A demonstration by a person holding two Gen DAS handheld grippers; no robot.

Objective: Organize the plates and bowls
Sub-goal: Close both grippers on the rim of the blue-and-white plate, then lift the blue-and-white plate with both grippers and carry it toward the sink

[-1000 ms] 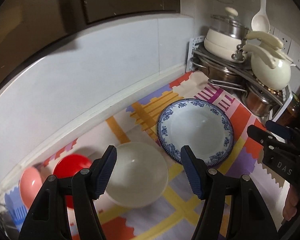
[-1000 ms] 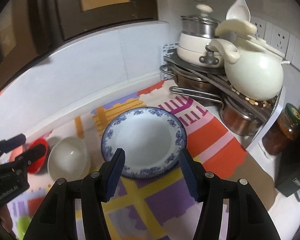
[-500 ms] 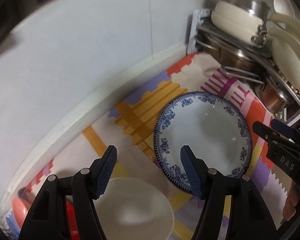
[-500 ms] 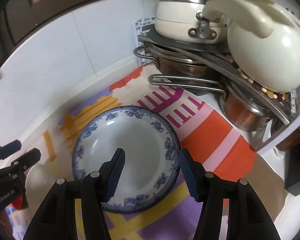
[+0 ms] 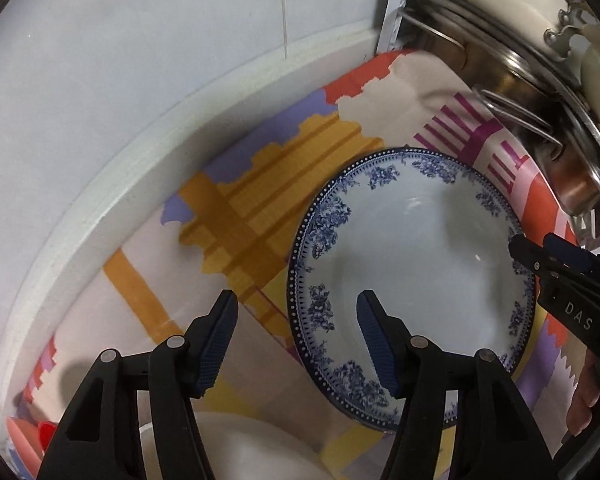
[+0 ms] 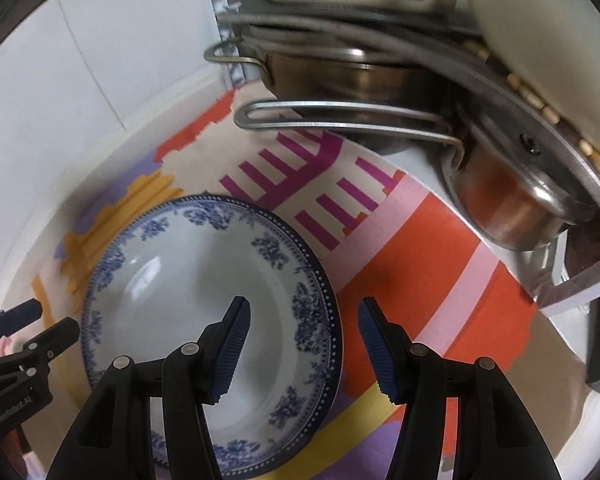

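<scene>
I read "DAS" on my right gripper (image 5: 572, 312), and "GenRobot.AI", partly blurred, on my left gripper (image 6: 16, 376).

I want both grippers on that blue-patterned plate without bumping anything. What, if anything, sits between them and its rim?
Nothing visible: the left gripper straddles the plate's left rim, the right gripper its right rim, both open.

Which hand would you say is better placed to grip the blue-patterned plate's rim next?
Neither clearly: left gripper straddles the blue-patterned plate at its left rim, right gripper its right rim. Both open.
</scene>
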